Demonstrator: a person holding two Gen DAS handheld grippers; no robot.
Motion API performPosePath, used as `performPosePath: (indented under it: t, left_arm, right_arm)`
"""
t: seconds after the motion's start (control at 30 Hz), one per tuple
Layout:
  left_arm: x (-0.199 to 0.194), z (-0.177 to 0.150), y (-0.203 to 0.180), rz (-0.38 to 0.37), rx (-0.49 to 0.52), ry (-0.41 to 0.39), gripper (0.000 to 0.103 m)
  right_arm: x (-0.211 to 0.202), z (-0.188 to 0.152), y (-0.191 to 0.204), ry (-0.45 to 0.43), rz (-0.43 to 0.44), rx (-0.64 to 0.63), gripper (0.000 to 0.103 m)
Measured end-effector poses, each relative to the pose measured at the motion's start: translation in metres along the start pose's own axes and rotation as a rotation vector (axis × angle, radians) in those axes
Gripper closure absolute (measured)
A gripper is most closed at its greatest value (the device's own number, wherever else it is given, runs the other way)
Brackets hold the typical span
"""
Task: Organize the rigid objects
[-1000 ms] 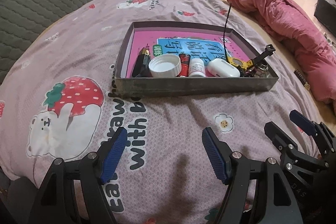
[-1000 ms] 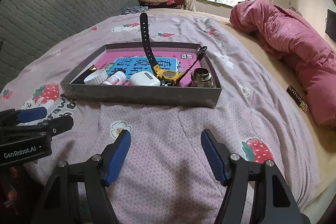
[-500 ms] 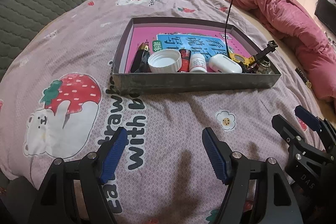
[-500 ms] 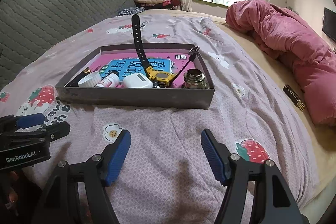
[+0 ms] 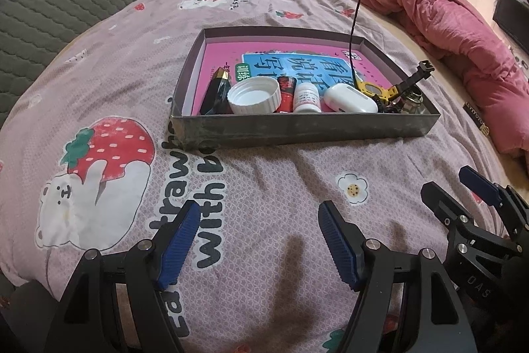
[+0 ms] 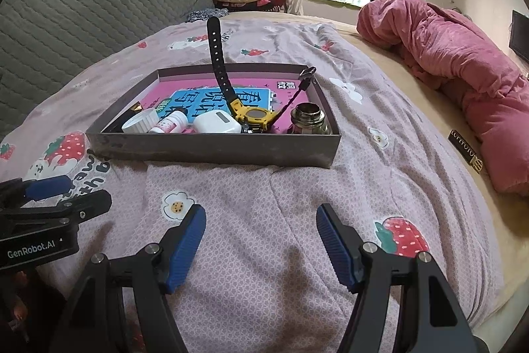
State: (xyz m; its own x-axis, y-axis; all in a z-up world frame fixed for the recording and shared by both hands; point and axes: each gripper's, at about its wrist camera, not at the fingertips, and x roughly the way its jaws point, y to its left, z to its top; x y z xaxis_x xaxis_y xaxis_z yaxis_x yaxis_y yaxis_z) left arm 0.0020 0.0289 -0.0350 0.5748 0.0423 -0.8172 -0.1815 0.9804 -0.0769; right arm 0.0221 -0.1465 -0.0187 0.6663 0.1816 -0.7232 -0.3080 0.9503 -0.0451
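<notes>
Grey tray [image 5: 297, 126] sits on the bed [image 5: 264, 187] ahead of us, holding a cap [image 5: 254, 95], bottle [image 5: 307, 97], white case [image 5: 350, 99] and watch [image 6: 253, 114]. We hold the left gripper [image 5: 259, 242] and right gripper [image 6: 261, 245] wide apart, empty, over the sheet.

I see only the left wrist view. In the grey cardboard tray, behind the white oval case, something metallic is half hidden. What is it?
Observer: A short steel jar, standing upright in the near right corner of the grey tray.
Operator: And the thin black line rising above the tray?
Observer: That is the wide, perforated black strap of the yellow watch; you see it edge-on.
Operator: Is the right gripper free?
Observer: Yes. The right gripper is open, with nothing between its blue pads.
</notes>
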Motion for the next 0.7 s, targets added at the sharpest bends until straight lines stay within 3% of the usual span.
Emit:
performPosePath:
  t: [0.7]
  left_arm:
    - [0.0002,0.0015,0.0029,0.001,0.002,-0.017,0.028]
  right_arm:
    - [0.0057,-0.0009,-0.0015,0.008,-0.019,-0.001,0.034]
